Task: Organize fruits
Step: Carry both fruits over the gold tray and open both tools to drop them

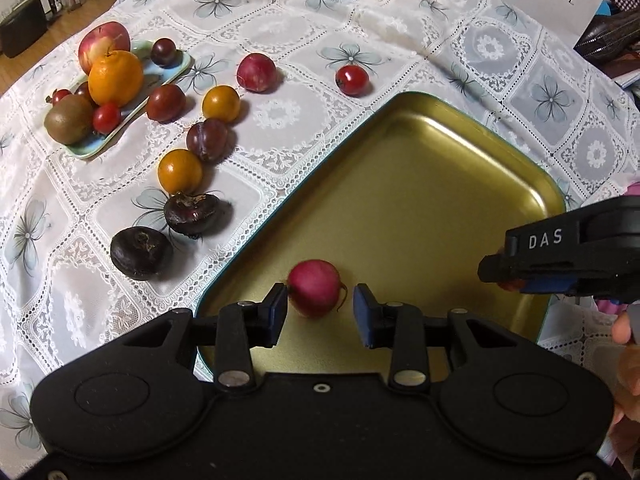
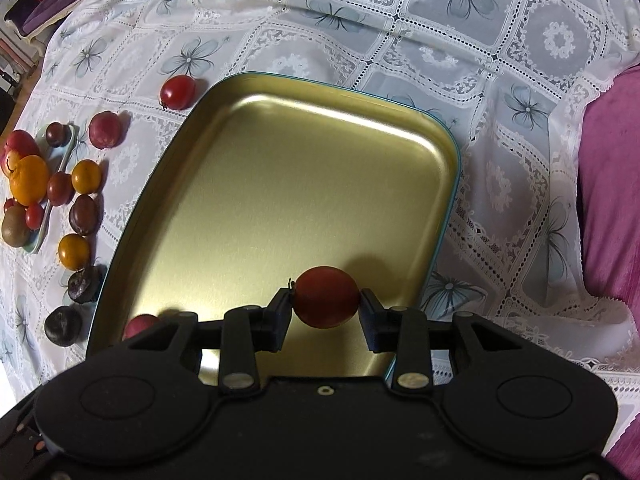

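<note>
Left gripper (image 1: 320,306) fingers apart around pink radish (image 1: 314,292) lying in gold tray (image 1: 420,184). Right gripper (image 2: 326,306) clamped on red tomato (image 2: 326,296) above tray.

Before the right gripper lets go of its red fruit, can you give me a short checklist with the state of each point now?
1. Red fruit sits between the jaws of the right gripper: ok.
2. Fruit is over the gold tray, not the cloth: ok.
3. Tray floor under it is bare: ok.
4. Fruit is low enough not to roll: cannot tell; a shadow suggests that it is above the floor.
5. Left gripper is open around the pink fruit, apart from the drop spot: ok.
6. Pink fruit lies still: cannot tell.
</note>
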Demonstrator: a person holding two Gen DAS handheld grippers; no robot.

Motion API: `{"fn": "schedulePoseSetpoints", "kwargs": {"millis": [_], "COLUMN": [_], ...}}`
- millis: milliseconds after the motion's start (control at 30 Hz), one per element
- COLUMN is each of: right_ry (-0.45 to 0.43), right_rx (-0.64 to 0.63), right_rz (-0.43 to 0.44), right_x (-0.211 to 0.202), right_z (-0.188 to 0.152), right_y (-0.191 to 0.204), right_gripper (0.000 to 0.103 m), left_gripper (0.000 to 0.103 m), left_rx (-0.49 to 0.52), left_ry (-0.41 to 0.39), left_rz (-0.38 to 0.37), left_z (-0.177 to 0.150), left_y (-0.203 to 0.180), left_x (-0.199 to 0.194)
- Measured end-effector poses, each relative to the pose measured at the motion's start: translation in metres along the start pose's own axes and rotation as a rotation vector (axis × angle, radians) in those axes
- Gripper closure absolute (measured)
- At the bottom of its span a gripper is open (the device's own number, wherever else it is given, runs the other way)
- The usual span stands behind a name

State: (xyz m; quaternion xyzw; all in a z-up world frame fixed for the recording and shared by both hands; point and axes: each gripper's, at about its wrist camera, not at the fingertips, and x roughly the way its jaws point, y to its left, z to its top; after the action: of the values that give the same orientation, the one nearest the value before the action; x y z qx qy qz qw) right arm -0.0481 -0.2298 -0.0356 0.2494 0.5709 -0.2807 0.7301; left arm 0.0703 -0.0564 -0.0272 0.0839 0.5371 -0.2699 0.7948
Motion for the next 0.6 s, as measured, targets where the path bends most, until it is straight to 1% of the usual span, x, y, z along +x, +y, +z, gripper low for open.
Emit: {"fn": "schedulePoseSetpoints", "kwargs": {"millis": [100, 300, 500, 600], "right_ry": [0.005, -0.022, -0.031, -0.031], "right_rx": [0.003, -0.01, -0.026, -0.032], "right_rz": [0.002, -0.008, -0.004, -0.001], "right_x": [0.0005, -0.0043, -0.0068, -0.0071], "right_z": [0.0, 0.0002, -0.0011, -0.002], "right_y": [0.0007, 0.0035, 0.0056, 0.0079], "right_gripper": [0.065, 0.064, 0.064, 0.064], "left_gripper": [0.058, 0.058, 0.058, 0.058], "left_rx": [-0.009, -0.026, -0.036, -0.041], "left_ry": [-0.002, -0.003, -0.013, -0.031], "left_rz": [0.004, 0.005, 0.025, 0.046], "left_z": [0.0006, 0.0006, 0.0004, 0.0006], "left_y": [0.0017, 0.0047, 0.0062, 0.0087], "left_x": [0.0002, 0.0008, -0.0009, -0.0044]}}
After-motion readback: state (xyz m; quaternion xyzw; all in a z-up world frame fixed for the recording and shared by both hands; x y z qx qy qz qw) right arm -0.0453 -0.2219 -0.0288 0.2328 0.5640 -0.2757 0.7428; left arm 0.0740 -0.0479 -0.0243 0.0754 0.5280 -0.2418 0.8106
